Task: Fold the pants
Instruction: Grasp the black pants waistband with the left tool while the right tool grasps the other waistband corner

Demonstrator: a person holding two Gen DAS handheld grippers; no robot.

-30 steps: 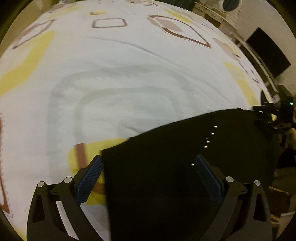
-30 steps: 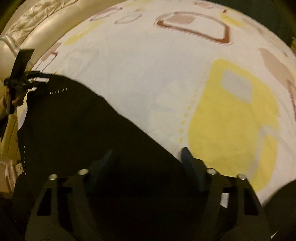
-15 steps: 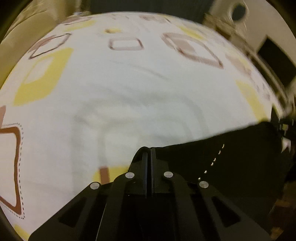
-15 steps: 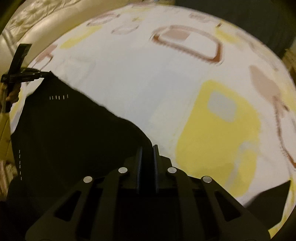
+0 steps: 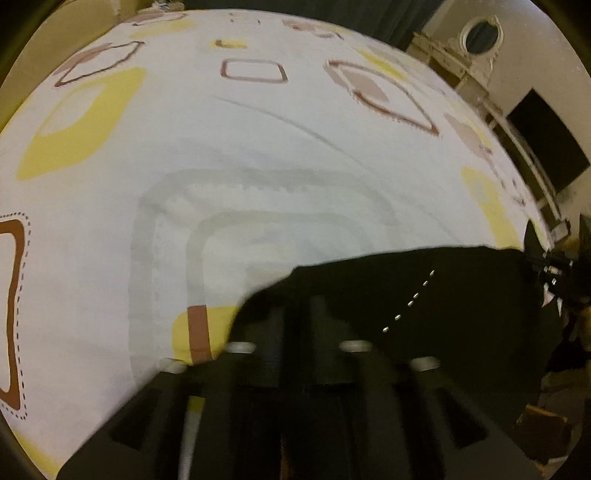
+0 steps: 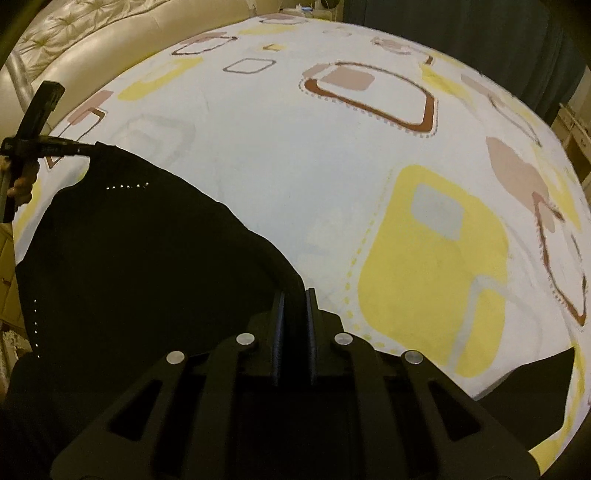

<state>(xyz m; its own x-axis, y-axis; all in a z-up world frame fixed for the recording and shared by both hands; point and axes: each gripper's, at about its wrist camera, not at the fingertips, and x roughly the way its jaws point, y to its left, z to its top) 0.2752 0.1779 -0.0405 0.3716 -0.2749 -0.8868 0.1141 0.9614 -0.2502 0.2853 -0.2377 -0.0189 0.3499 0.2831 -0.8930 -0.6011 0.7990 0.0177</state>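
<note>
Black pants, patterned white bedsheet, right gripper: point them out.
Black pants (image 6: 140, 266): right wrist view, flat middle of the fabric.
Patterned white bedsheet (image 6: 280, 155): right wrist view, bare white area.
Right gripper (image 6: 294, 295): right wrist view, between fingertips.

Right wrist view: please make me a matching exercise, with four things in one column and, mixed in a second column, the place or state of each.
Things:
1 black pants
2 right gripper
3 yellow patch
4 cream tufted upholstery

Places or states:
a top left corner
b shut, dark cloth between its fingers
c printed on the sheet, right of the gripper
d lower left, with small bright studs

Pairs: 1-d, 2-b, 3-c, 4-a.
</note>
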